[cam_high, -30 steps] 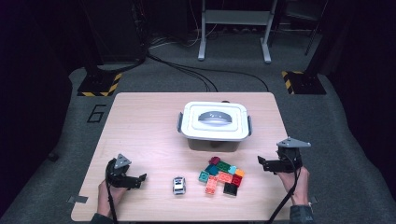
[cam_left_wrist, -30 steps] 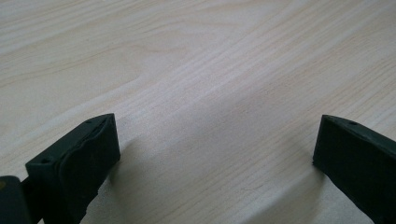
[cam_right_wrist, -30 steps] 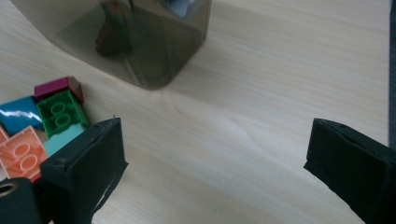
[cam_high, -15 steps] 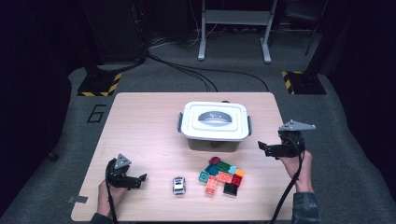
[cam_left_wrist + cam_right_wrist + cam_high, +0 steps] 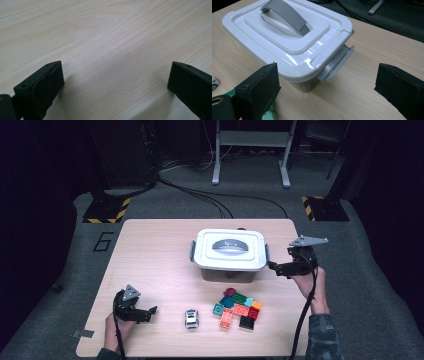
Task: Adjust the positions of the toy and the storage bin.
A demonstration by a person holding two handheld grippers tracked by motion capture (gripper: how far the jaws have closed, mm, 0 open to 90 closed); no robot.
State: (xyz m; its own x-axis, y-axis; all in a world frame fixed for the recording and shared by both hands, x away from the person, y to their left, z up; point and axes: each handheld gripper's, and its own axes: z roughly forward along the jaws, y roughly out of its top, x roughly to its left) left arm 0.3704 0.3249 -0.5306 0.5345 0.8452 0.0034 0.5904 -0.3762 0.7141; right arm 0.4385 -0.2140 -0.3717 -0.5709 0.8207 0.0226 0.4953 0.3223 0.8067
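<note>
I have the right gripper (image 5: pixel 274 268) up beside the white lidded box (image 5: pixel 229 251), on the box's right end, with its jaws spread wide and nothing between them; in the right gripper view the grey side latch (image 5: pixel 336 63) of the box sits just ahead of the gap between the jaws, not touched by either one. The box stands closed, lid on, its grey handle (image 5: pixel 229 243) lying flat across the top. My left gripper (image 5: pixel 148 312) rests low on the surface (image 5: pixel 150 255), well off to the front left of the box; its jaws are spread too, and the left gripper view has bare wood grain between them (no contact with anything). In front of the box lies a cluster of coloured toy bricks (image 5: pixel 237 307), packed close together; left of that cluster, still in front of the box, stands a small toy car (image 5: pixel 191 318), apart from the bricks and well apart from the left gripper.
</note>
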